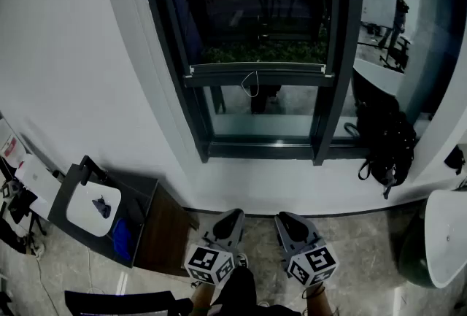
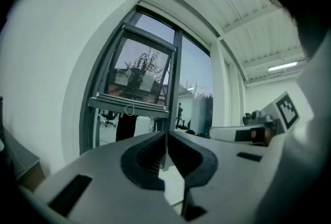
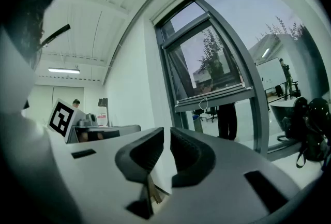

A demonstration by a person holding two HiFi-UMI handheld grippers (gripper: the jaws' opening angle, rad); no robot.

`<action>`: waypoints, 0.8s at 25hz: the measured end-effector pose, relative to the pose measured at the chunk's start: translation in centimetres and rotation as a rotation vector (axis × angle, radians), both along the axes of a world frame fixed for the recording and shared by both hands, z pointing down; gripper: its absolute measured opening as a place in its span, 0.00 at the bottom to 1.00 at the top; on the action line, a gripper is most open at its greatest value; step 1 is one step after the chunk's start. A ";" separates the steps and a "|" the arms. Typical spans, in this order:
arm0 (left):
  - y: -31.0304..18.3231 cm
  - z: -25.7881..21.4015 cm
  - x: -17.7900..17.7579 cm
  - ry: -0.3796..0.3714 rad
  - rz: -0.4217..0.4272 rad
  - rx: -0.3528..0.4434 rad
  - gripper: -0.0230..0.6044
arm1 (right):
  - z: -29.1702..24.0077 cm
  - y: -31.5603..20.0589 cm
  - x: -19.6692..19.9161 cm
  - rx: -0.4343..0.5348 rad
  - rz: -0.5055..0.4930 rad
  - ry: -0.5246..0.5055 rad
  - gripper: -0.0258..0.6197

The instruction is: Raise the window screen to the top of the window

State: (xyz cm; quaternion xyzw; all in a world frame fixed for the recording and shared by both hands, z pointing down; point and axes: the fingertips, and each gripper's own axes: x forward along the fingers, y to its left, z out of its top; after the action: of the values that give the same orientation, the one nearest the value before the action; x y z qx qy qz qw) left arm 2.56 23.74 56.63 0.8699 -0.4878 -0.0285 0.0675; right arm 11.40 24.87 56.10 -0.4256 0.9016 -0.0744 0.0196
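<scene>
The window (image 1: 259, 30) has a dark frame. Its screen's bottom bar (image 1: 255, 72) sits about halfway up, and a small pull loop (image 1: 250, 84) hangs from the bar's middle. Both grippers are held low, well short of the window. My left gripper (image 1: 232, 215) is shut and empty, and my right gripper (image 1: 286, 218) beside it is shut with only a sliver between the tips. The left gripper view looks past the left gripper (image 2: 166, 136) to the bar (image 2: 129, 101) and loop (image 2: 129, 110). The right gripper view shows the right gripper (image 3: 167, 132) below the bar (image 3: 214, 98) and loop (image 3: 203, 104).
A black backpack (image 1: 383, 139) leans against the wall right of the window. A dark side table with a white tray (image 1: 95, 209) stands at the left. A white round table (image 1: 446, 234) is at the right edge. A dark chair back (image 1: 120, 301) is at the bottom left.
</scene>
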 end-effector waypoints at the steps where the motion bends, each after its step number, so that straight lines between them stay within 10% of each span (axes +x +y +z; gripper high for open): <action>1: -1.6 0.0 -0.7 0.003 -0.004 -0.002 0.04 | 0.0 -1.5 -0.6 0.000 0.000 0.005 0.11; 20: -27.3 -1.9 -9.4 0.017 0.067 0.016 0.04 | -2.0 -24.9 -7.7 -0.011 0.096 0.020 0.11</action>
State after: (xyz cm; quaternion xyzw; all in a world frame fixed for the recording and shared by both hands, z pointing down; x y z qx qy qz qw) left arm -6.89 -3.57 54.75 0.8860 -0.4575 -0.0377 0.0655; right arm 3.72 -0.04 54.07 -0.4691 0.8800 -0.0742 0.0116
